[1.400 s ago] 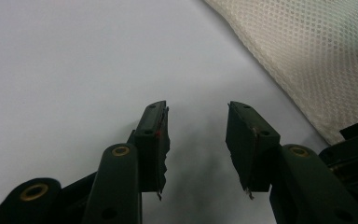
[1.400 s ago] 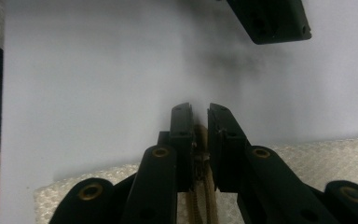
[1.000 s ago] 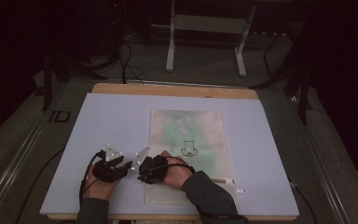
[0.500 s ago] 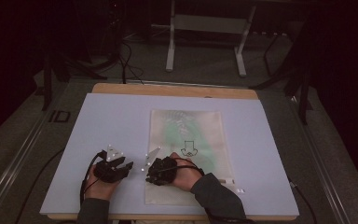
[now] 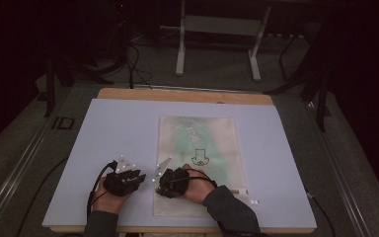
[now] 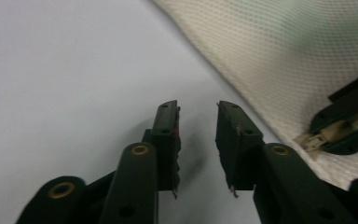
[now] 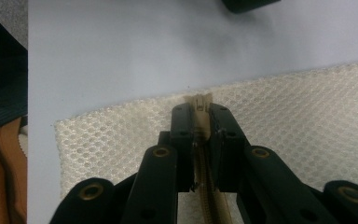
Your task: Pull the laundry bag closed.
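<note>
A white mesh bag (image 5: 197, 148) lies flat on the pale table (image 5: 118, 128), with something green and a black print showing through it. My right gripper (image 5: 164, 183) is at the bag's near left edge. In the right gripper view its jaws (image 7: 200, 109) are shut on the beige zipper (image 7: 198, 100) that runs along the mesh (image 7: 307, 107). My left gripper (image 5: 128, 175) rests on the table just left of the bag. Its jaws (image 6: 198, 105) stand open over bare table with nothing between them. The left gripper view shows the mesh (image 6: 284, 46) and the right gripper (image 6: 317, 137) on the zipper end.
A wooden strip (image 5: 182, 95) edges the table's far side. Beyond it on the dark floor stand a white frame's legs (image 5: 180, 54) and cables (image 5: 133, 64). A small white piece (image 5: 254, 201) lies near the bag's near right corner.
My right gripper has shifted slightly right, onto the bag's left edge. The left gripper has stayed where it was.
</note>
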Action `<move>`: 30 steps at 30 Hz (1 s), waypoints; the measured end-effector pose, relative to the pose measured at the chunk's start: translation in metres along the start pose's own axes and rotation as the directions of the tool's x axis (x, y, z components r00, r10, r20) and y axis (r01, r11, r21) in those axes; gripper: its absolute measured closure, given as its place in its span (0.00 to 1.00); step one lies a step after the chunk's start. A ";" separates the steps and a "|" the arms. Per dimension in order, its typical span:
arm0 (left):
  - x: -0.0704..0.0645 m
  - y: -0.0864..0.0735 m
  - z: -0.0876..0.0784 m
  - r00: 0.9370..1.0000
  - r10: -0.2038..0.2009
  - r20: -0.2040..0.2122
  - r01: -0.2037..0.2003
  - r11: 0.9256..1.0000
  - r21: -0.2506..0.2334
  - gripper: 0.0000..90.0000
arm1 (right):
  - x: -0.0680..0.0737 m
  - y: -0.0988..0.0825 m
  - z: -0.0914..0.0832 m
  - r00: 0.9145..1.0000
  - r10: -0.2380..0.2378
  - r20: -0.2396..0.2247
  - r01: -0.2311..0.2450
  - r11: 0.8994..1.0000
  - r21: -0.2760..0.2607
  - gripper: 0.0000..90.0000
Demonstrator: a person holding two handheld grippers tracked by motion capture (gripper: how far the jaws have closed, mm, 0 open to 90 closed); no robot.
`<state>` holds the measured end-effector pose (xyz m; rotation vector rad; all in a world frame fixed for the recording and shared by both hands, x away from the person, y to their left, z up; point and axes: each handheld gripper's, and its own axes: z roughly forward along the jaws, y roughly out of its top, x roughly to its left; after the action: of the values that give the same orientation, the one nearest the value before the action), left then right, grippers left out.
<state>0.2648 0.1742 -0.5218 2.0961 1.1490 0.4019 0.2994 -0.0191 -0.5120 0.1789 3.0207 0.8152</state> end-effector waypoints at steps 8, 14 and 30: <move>-0.012 0.004 0.004 0.998 0.022 0.063 -0.022 1.000 0.006 0.99 | 0.005 -0.001 0.001 0.999 -0.011 0.033 0.011 1.000 0.000 0.91; -0.021 0.008 0.009 0.995 0.043 0.094 -0.045 0.999 0.014 0.99 | 0.006 -0.004 0.001 0.999 0.006 0.037 -0.005 1.000 -0.020 0.91; -0.029 0.009 0.019 0.990 0.042 0.134 -0.048 0.998 0.040 0.99 | 0.006 -0.006 0.001 0.999 0.017 0.043 -0.015 0.999 -0.035 0.91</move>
<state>0.2649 0.1386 -0.5265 2.1549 1.0431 0.2557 0.2929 -0.0228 -0.5160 0.2174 2.9670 0.8524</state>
